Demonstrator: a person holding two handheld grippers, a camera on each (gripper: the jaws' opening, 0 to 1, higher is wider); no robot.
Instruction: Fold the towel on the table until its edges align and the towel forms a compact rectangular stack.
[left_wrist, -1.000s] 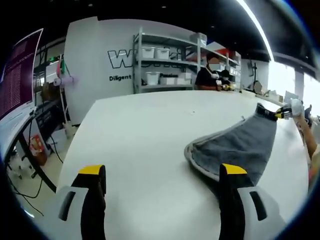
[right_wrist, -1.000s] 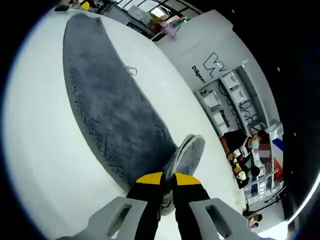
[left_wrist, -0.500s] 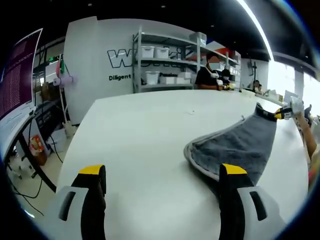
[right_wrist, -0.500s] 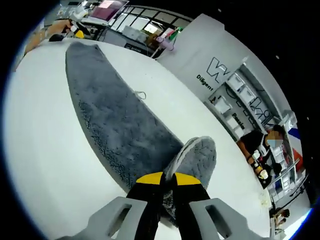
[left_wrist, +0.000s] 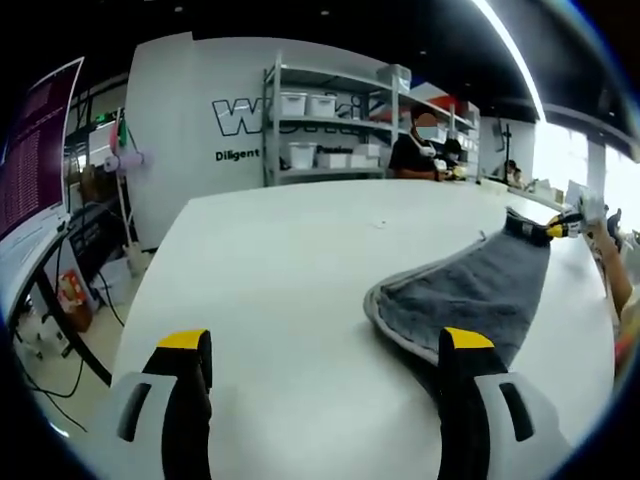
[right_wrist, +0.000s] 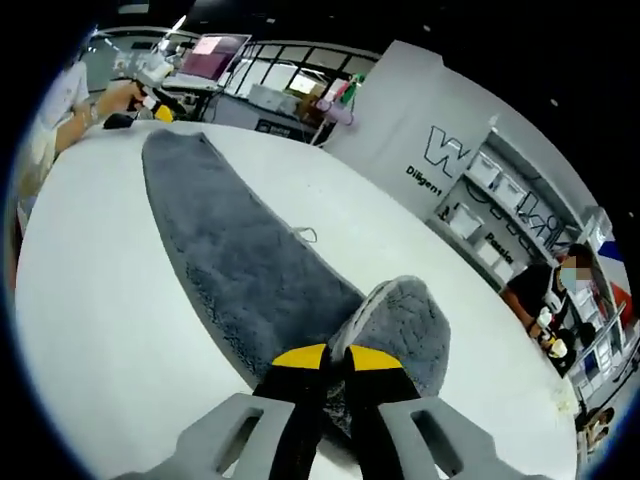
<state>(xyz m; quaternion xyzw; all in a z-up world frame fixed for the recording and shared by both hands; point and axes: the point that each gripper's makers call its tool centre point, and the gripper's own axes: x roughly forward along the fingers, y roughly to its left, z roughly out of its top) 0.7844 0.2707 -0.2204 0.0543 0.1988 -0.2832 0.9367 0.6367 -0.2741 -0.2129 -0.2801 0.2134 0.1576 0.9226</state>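
Towel (right_wrist: 240, 260) lay mostly flat on worktop (left_wrist: 300, 260), fold barely begun: right hand-held gripper (right_wrist: 335, 356) pinched one corner, left hand-held gripper (left_wrist: 325, 345) spread, empty.

A wide white table (left_wrist: 290, 260) stretches ahead in the left gripper view, bare across its left and far parts, giving open passage there. A grey towel (left_wrist: 470, 290) lies on the right side, reaching to the right gripper (left_wrist: 545, 228) at its far corner. In the right gripper view, the towel (right_wrist: 240, 260) runs lengthwise down the middle, with bare tabletop (right_wrist: 100, 320) on both sides. Its near end is raised in a fold just beyond the closed yellow-tipped jaws. The left gripper (right_wrist: 155, 105) and a hand (right_wrist: 118, 97) sit at the far end.
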